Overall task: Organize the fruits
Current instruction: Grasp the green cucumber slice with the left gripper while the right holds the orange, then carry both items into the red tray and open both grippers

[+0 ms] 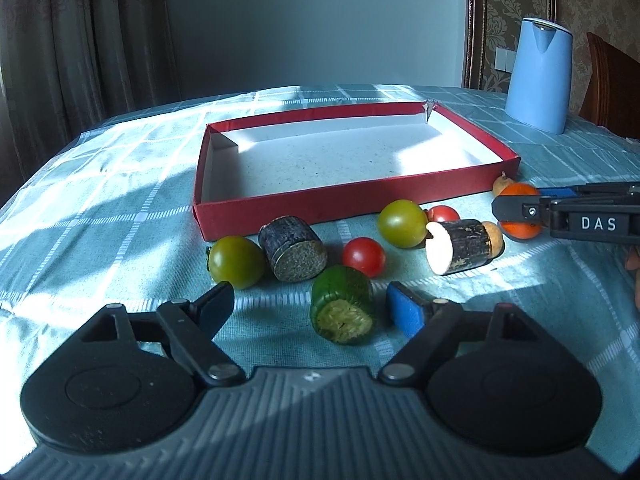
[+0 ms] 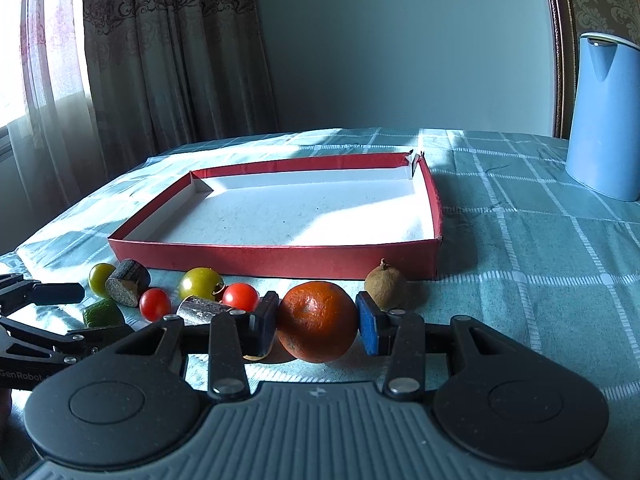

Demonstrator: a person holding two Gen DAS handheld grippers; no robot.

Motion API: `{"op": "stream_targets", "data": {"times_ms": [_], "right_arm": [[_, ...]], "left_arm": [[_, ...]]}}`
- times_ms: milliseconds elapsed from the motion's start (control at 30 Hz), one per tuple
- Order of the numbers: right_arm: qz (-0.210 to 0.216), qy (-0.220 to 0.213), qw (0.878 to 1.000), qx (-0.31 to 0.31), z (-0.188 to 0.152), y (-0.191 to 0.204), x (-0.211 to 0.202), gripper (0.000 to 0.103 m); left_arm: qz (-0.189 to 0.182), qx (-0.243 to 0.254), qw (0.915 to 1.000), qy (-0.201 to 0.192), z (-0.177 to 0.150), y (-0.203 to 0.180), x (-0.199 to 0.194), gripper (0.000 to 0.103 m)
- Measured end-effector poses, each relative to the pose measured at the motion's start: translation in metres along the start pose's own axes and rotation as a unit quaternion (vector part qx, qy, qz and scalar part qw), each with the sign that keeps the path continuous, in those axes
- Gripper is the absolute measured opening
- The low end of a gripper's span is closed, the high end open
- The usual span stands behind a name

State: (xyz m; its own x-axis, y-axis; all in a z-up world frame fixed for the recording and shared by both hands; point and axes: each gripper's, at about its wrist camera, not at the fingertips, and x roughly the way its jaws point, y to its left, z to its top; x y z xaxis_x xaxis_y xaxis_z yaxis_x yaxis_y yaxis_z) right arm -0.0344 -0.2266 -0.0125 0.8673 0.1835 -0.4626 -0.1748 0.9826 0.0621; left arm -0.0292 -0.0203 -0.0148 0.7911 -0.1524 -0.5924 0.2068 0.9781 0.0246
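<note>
Right tongs clamped on orange, near box front wall. Left tongs wide, empty, green chunk between fingers. Advice: lift orange clear over wall, centre chunk before closing.

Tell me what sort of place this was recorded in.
Most likely a home dining room: a table under a checked tablecloth, patterned curtains at a window, a blue kettle, and ornate wallpaper behind it.
</note>
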Motion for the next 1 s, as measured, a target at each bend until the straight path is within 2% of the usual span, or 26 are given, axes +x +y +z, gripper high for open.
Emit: {"op": "stream_targets", "data": {"times_ms": [100,133,167,200,267,500,600,700,867,1000], "right_arm": [[-0.001,-0.001,1.000,-0.003,0.000,0.001,0.000,0.041],[-0.001,-0.001,1.000,-0.004,-0.001,0.001,0.000,0.041],[-0.001,-0.001,1.000,-0.004,-0.001,0.001,0.000,0.041],[-0.001,-0.001,1.000,-0.004,-0.001,0.001,0.000,0.041],[-0.002,0.000,1.000,-0.005,-0.001,0.001,0.000,0.041],[-0.003,-0.012,1.000,-0.015,-0.001,0.005,-0.004,0.041],[-0.004,-0.036,0.999,-0.025,0.005,0.007,-0.010,0.041],[-0.021,-0.054,0.997,-0.045,0.019,0.010,-0.008,0.041],[-0.040,-0.060,0.996,-0.043,0.050,0.008,0.015,0.041],[-0.063,-0.047,0.996,-0.038,0.069,0.001,0.049,0.041]], "left_arm": [[-0.028,-0.009,0.9995,0.002,0.000,0.002,-0.001,0.056],[-0.030,-0.005,0.9995,0.002,0.000,0.001,-0.001,0.054],[-0.033,0.000,0.9995,0.001,-0.001,-0.001,-0.002,0.047],[-0.041,0.005,0.9992,-0.001,-0.002,-0.003,-0.003,0.035],[-0.043,0.019,0.9989,-0.006,-0.003,-0.009,-0.004,0.028],[-0.035,0.033,0.9987,-0.015,0.002,-0.012,-0.009,0.028],[-0.032,0.037,0.9984,-0.028,0.016,-0.011,-0.012,0.028],[-0.029,0.036,0.9980,-0.043,0.038,-0.007,-0.008,0.028],[-0.013,0.007,0.9985,-0.053,0.072,0.004,0.018,0.028],[0.018,-0.006,0.9990,-0.042,0.088,0.012,0.053,0.028]]}}
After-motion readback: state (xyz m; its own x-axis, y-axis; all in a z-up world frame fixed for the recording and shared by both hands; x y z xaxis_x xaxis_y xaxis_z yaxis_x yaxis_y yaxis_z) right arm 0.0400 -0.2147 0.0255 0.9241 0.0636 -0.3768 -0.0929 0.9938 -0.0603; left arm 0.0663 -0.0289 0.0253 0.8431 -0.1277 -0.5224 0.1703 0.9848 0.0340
